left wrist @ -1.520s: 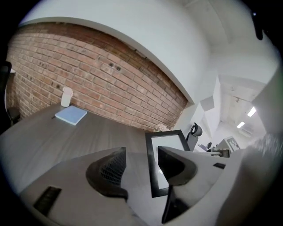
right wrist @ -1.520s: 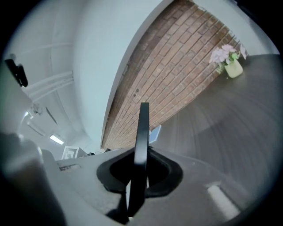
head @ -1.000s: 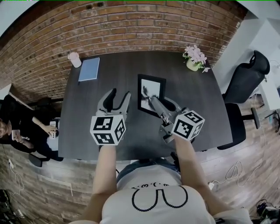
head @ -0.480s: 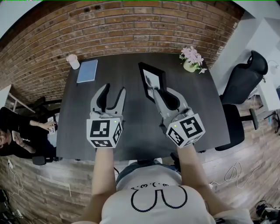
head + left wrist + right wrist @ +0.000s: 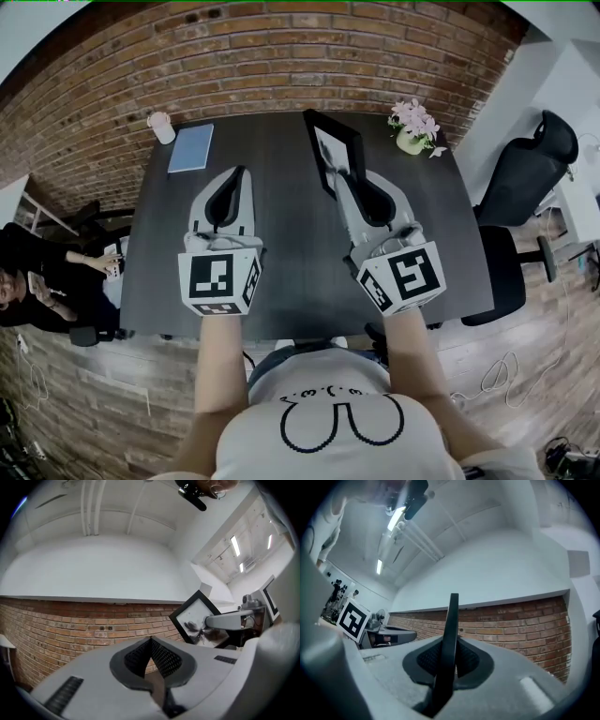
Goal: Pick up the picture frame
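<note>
My right gripper (image 5: 345, 180) is shut on the lower edge of the black picture frame (image 5: 332, 152) and holds it upright above the dark table (image 5: 281, 272). In the right gripper view the frame (image 5: 449, 634) stands edge-on between the two pads, with the right gripper (image 5: 450, 654) clamped on it. From the left gripper view the frame (image 5: 196, 617) shows its white insect print. My left gripper (image 5: 237, 174) hovers beside it on the left, apart from the frame. Its jaws (image 5: 151, 642) are shut and hold nothing.
A blue notebook (image 5: 191, 148) and a white cup (image 5: 159, 127) lie at the table's far left. A pot of pink flowers (image 5: 415, 125) stands far right. A brick wall (image 5: 281, 56) runs behind. An office chair (image 5: 525, 173) is at the right, a seated person (image 5: 37, 281) at the left.
Both grippers have risen. The frame has come off the table and now stands upright in the right gripper. The left gripper's jaws have gone from wide open to shut.
</note>
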Tool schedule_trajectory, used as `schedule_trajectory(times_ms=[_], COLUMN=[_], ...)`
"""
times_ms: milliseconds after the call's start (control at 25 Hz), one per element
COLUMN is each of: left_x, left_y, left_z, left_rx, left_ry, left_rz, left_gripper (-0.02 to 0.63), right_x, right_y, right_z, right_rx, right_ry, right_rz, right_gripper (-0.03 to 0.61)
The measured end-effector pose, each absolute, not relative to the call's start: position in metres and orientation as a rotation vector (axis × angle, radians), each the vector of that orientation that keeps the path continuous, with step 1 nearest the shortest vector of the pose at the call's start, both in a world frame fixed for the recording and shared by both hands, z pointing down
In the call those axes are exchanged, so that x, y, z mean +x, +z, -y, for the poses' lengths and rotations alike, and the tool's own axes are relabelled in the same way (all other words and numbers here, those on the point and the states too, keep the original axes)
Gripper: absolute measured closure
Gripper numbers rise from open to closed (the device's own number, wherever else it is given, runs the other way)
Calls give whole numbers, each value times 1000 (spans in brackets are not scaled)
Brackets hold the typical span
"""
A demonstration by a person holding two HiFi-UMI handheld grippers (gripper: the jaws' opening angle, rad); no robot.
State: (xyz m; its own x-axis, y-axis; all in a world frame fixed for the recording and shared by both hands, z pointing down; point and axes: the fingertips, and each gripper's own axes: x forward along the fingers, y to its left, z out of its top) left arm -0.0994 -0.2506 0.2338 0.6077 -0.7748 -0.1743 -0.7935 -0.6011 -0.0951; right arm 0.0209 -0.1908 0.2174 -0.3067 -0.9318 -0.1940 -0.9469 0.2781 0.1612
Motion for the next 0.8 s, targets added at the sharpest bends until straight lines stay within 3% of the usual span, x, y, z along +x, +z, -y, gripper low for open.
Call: schedule_trajectory(times_ms=[800], left_x=[-83], left_y=[230], left_z=[260], left_rx=[-2663], left_ry=[200], left_rz=[-1311], left_gripper=[615], right_x=[44], right_y=[214], right_z=[197], right_rx=[-1836], right_ry=[381], right_rz=[-2443], right_gripper=[545])
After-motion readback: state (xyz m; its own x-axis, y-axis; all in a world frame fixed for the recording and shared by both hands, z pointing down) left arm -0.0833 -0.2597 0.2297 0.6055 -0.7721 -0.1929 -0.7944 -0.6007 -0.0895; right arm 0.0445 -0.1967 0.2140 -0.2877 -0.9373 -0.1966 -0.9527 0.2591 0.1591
